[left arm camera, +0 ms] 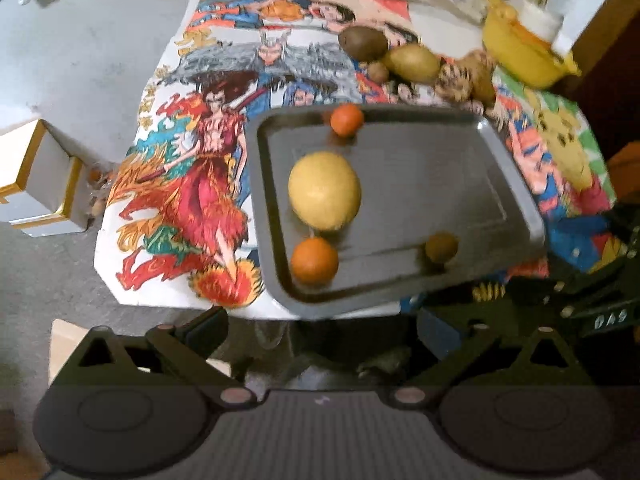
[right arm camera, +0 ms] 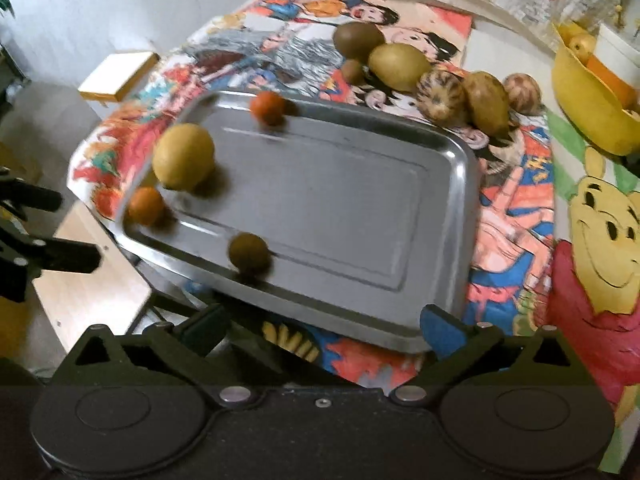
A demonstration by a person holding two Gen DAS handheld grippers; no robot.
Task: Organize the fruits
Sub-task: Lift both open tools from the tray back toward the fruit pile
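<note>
A low worktop [right arm camera: 100, 292] draped in a bright cartoon-print cloth [right arm camera: 516, 216] fills my view, grey floor around it. Nearest me, my left hand-held gripper [left arm camera: 320, 332] and my right hand-held gripper [right arm camera: 324, 330] both stand wide with nothing between their pads, hanging above the worktop's near edge. Just beyond them lies the grey rectangular metal tray [right arm camera: 448, 208]. It carries four fruits: a small olive-brown round fruit [right arm camera: 249, 253] by its near rim, a small orange citrus [left arm camera: 314, 260] in its near left corner, a large yellow round fruit [left arm camera: 324, 190] along the left side, and a second small orange citrus [left arm camera: 347, 119] against the far rim. Past the tray, toward the worktop's far edge, a cluster of brown and yellow-green fruits [right arm camera: 400, 66] sits on the cloth, not yet gathered. At the far right stands a yellow plastic bowl [right arm camera: 588, 108]. I judge the sorting under halfway done.
</note>
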